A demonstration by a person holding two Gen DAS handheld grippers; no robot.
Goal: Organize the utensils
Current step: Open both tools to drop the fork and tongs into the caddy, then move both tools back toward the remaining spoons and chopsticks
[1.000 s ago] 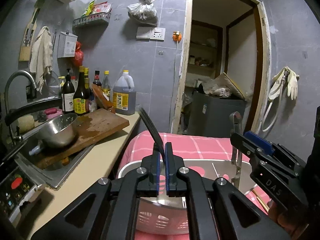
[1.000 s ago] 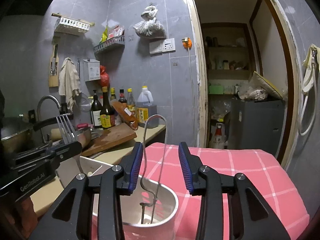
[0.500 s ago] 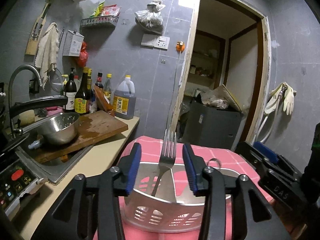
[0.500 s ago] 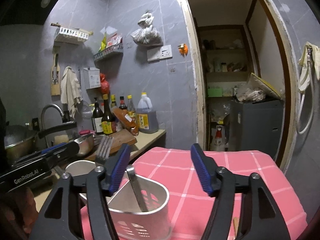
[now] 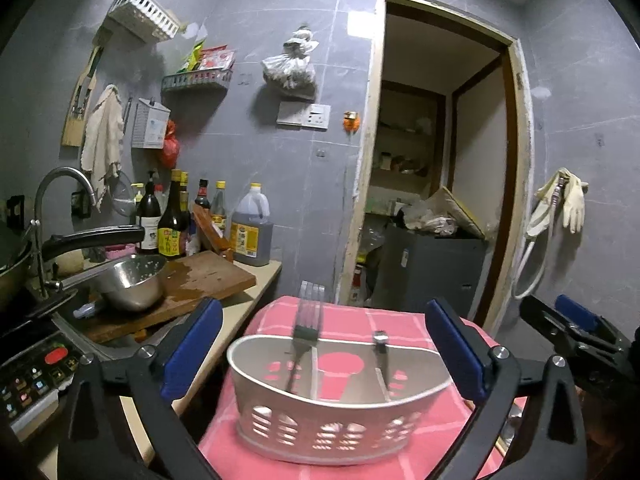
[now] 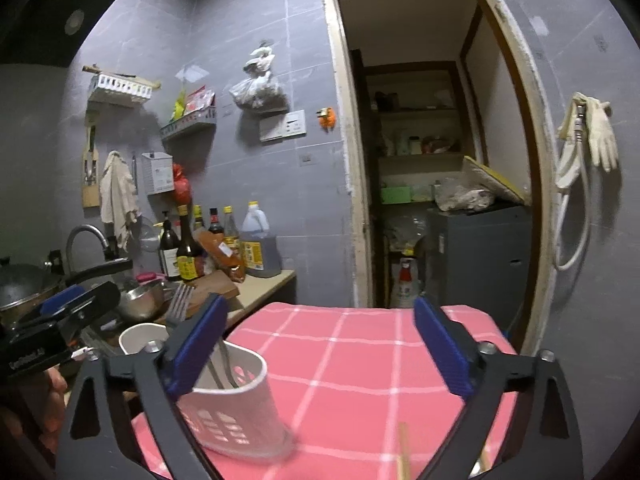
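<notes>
Perforated white plastic caddy stands on the pink checked cloth covering the bench, divided by partitions into compartments. Fork stands tines up in the left compartment, leaning slightly against the divider. A second metal utensil stands in the right section; only its handle end shows, type cannot be told.

Left gripper is released, its blue pads spread wide to either side of the caddy, touching nothing. Right gripper is likewise released and empty, jaws wide apart; in its view the caddy sits at lower left, partly behind the left pad, with the fork rising above the rim. The left gripper body shows at the far left edge of that view.

A thin pale stick lies on the cloth at the bottom edge of the right view, identity unclear.

To the left, a counter carries a cutting board, a steel bowl and bottles along the grey tiled wall.
</notes>
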